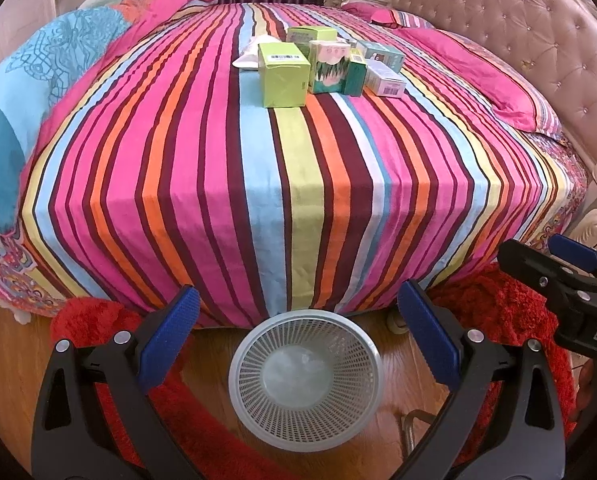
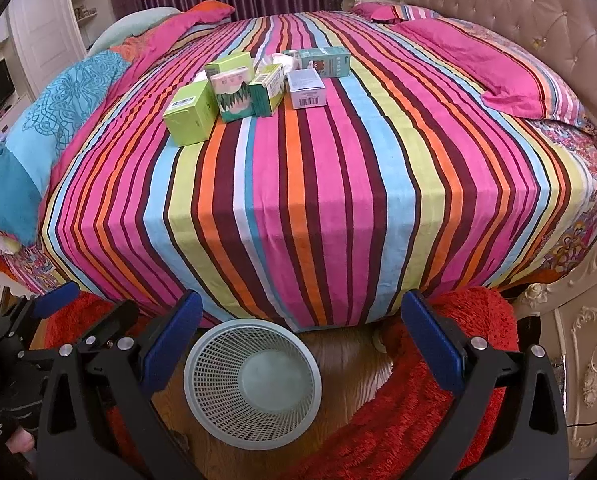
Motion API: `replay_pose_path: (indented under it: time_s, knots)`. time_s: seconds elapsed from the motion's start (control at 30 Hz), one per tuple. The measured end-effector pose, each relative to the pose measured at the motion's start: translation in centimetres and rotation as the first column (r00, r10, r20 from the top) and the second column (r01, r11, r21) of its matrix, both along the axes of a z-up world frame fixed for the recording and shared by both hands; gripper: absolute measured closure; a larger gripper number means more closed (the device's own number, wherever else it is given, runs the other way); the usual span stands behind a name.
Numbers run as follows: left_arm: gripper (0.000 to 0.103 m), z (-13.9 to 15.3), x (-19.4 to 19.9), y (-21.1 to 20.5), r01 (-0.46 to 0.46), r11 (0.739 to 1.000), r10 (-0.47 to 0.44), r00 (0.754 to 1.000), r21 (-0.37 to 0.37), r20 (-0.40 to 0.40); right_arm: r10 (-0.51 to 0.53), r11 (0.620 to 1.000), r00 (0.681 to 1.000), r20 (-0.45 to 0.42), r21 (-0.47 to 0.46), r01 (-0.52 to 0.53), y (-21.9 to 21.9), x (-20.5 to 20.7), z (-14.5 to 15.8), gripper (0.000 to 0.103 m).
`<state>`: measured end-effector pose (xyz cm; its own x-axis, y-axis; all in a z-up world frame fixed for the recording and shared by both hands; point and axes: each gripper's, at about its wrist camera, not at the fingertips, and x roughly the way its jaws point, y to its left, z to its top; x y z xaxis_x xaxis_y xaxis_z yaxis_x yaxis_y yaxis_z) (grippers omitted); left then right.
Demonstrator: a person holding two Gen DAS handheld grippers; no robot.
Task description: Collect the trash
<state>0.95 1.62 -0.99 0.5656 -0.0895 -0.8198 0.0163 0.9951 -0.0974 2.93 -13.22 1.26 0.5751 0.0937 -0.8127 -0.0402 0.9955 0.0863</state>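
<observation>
Over basket (image 1: 304, 380) | left gripper (image 1: 298, 328) apart — right gripper (image 2: 302, 332) apart | boxes (image 1: 284, 76) on bed

Bright, even indoor light, sharp focus, soft shadows, heavy fisheye bending at edges.

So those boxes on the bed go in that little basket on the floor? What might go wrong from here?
The boxes stand packed together on soft bedding, so gripping one, say the lime-green box, may topple its neighbours. The mesh wastebasket sits low on the floor below the bed's edge, so a dropped box might miss or tip it. The crumpled tissue lies half hidden behind the boxes and is easily overlooked.
</observation>
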Motion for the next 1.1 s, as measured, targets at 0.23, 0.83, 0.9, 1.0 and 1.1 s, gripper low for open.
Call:
replay_pose_path:
  time_s: [0.23, 0.83, 0.9, 1.0, 1.1]
  knots:
    - [0.007, -0.3, 0.5, 0.2, -0.007, 1.0, 0.007, 1.0, 0.0, -0.006, 0.007, 1.0, 1.0, 0.006, 0.017, -0.007, 0.0, 0.2, -0.1, 0.008]
    - [0.007, -1.1, 1.7, 0.1, -0.001, 1.0, 0.002, 1.0, 0.03, -0.016, 0.003, 0.998, 1.0, 0.016, 0.059, -0.003, -0.5, 1.1, -0.7, 0.008]
    - [0.007, -1.1, 1.8, 0.2, -0.004, 1.0, 0.005, 1.0, 0.029, -0.016, 0.006, 0.998, 1.0, 0.014, 0.057, -0.007, -0.4, 1.1, -0.8, 0.008]
    - [0.007, -0.9, 1.9, 0.3, -0.007, 0.999, 0.008, 1.0, 0.034, -0.01, 0.006, 0.998, 1.0, 0.019, 0.058, -0.007, -0.4, 1.2, -0.8, 0.008]
    - [0.007, -0.7, 2.0, 0.3, -0.008, 0.999, 0.009, 1.0, 0.047, -0.001, 0.001, 0.998, 1.0, 0.023, 0.062, -0.002, -0.4, 1.4, -0.7, 0.008]
